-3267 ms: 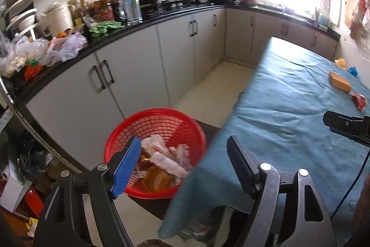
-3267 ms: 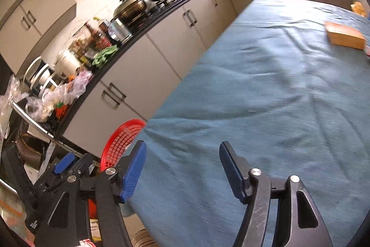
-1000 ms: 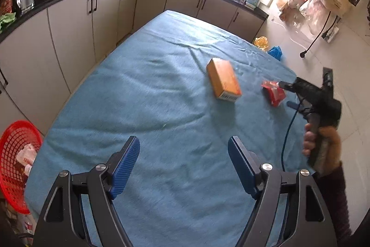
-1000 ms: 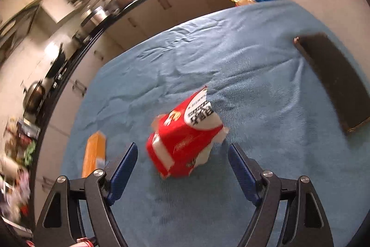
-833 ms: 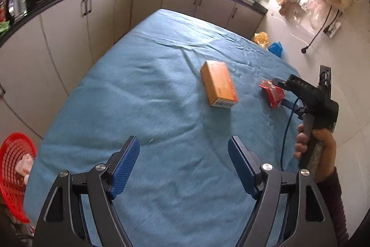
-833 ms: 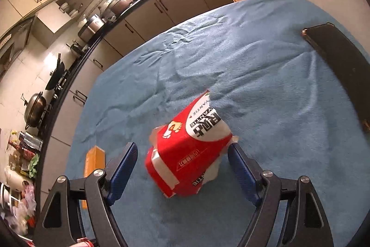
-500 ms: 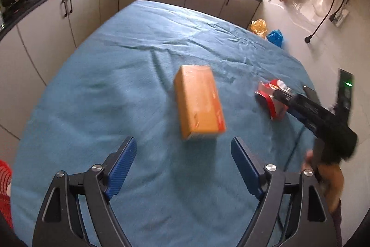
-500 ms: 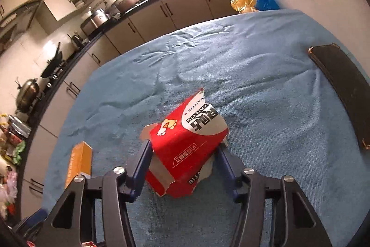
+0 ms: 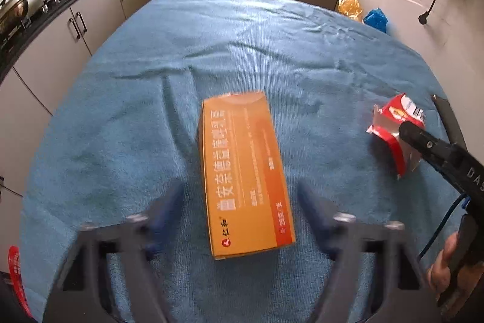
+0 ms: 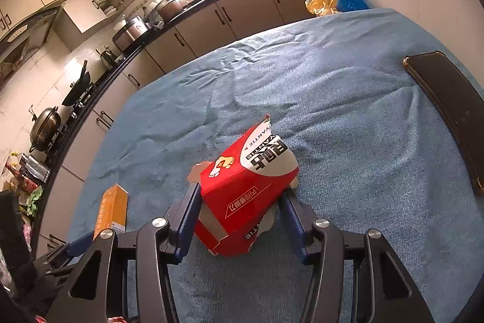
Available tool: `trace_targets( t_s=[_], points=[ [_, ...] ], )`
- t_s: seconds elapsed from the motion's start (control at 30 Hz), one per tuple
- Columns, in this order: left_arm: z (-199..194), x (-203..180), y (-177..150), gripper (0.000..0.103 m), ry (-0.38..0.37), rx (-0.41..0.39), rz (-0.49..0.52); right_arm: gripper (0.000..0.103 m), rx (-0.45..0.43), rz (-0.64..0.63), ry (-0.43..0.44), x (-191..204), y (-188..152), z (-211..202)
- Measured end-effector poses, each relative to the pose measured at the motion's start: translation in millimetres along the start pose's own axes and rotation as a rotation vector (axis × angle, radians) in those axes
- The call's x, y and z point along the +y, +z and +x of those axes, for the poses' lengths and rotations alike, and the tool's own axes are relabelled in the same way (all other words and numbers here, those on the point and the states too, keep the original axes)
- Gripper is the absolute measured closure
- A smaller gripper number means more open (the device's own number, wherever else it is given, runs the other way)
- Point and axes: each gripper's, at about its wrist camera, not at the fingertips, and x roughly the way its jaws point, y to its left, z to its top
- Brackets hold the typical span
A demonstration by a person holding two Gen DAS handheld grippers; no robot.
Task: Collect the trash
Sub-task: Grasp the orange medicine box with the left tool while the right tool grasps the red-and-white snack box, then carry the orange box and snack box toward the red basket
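The orange box (image 9: 246,174) lies flat at the centre of the left wrist view on the blue-covered tabletop (image 9: 127,99), white Chinese characters running along its length. The left tool (image 9: 240,220), angled steeply down and blurred, straddles the box's near end; its jaws are closing but not yet touching it. In the right view's lower centre, the right tool (image 10: 239,209) tilts down with both pads pressed against the torn red carton (image 10: 245,192), printed "YANTIE" with a footprint logo.
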Motion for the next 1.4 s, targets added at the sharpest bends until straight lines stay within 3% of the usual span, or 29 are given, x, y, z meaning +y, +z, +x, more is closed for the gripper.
trace_targets(
  t_s=[0.2,0.53,0.97,1.4],
  points=[
    [-24,9,-18,0.056,-0.059,-0.016,-0.019,0.047,-0.007,0.004,0.007,-1,-1,-2],
    [-106,49,-73,0.056,-0.117,-0.084,-0.092,0.047,-0.049,-0.017,0.032,6,-8,-16],
    [-172,109,-153,0.056,-0.012,-0.198,-0.173,0.047,-0.047,-0.107,0.028,34,-20,-25],
    [-188,141,-184,0.056,-0.033,-0.216,-0.216,0.047,0.015,-0.241,0.131,90,-72,-81]
  ],
)
